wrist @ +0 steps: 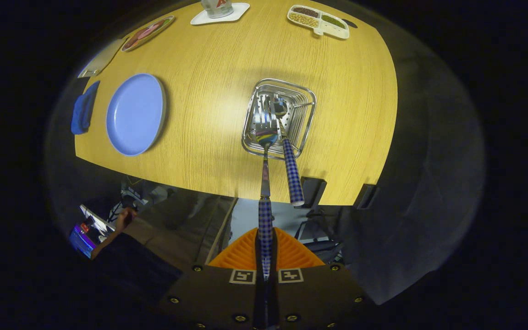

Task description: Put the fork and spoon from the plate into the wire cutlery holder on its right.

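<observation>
Fingers of the gripper (265,261) are pinching the checked handle of one utensil (265,183), which looks like the spoon, though its head is hard to read; it is hanging head-down over the near rim of the wire cutlery holder (307,98), presumably so it drops in upright. Beside it, the other utensil (291,169) is already leaning inside the holder, handle up. Well apart, the blue plate (135,114) is lying bare on the wooden table (209,82).
</observation>
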A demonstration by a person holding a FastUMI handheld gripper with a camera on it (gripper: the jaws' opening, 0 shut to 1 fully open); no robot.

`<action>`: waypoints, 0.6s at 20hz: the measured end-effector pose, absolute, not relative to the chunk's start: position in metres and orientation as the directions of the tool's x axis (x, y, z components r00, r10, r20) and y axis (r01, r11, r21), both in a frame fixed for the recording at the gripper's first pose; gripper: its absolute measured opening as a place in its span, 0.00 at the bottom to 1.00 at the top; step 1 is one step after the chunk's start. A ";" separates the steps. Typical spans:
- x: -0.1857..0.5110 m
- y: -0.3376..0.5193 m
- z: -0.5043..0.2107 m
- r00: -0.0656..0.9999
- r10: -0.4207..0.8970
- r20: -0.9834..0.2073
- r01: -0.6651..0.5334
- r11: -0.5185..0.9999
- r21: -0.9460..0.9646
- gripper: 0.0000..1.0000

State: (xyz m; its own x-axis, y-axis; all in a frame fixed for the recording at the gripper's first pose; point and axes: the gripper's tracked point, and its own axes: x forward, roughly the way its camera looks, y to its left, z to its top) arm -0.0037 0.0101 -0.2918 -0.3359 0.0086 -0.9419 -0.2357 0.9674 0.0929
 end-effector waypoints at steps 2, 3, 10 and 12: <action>0.000 0.012 -0.295 -0.355 0.021 -0.935 -0.216 0.971 0.103 0.03; 0.002 0.011 -0.296 -0.362 0.015 -0.932 -0.214 0.972 0.098 0.03; 0.008 0.007 -0.306 -0.425 -0.004 -0.905 -0.206 0.974 0.093 0.04; 0.010 0.009 -0.308 -0.442 -0.001 -0.897 -0.204 0.974 0.099 0.03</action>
